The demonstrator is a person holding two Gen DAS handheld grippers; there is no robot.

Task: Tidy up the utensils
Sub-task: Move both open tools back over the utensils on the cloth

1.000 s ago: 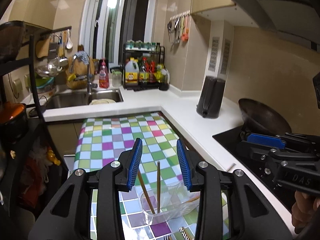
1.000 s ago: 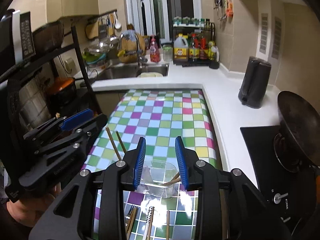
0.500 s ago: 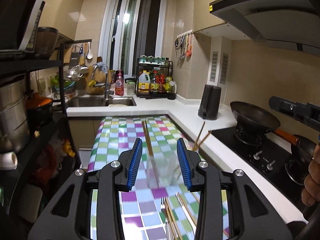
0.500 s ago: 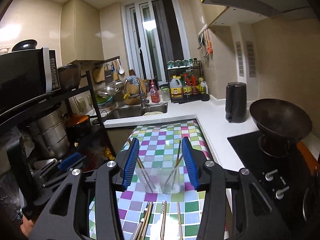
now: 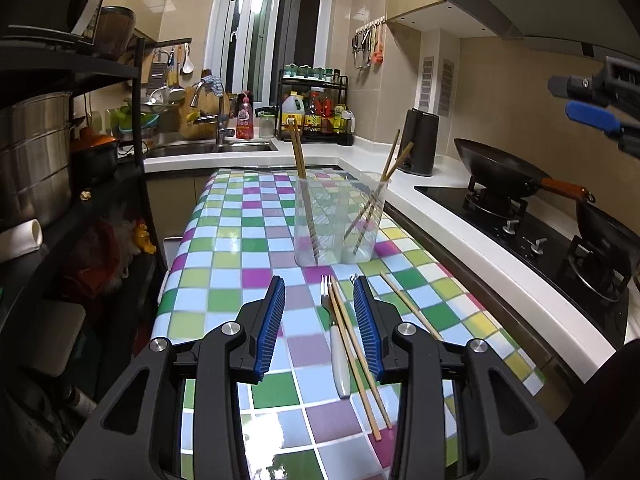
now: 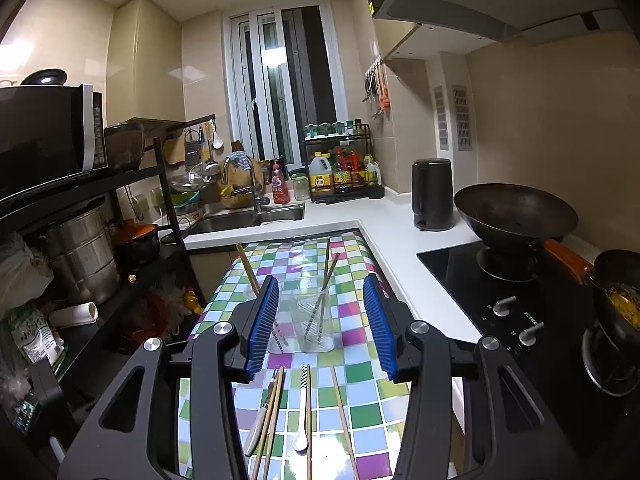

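Now | clear holder (image 5: pixel 340 220) (two compartments) holds chopsticks (image 5: pixel 302 168) | left tool (image 5: pixel 319 320) released | right tool (image 6: pixel 319 320) released

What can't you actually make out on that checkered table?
- Lower ends of the loose chopsticks: right wrist view, cut by the bottom edge.
- Left side of the clear holder: same view, hidden behind a claw finger.
- Spoon: left wrist view, mostly hidden behind a claw finger.
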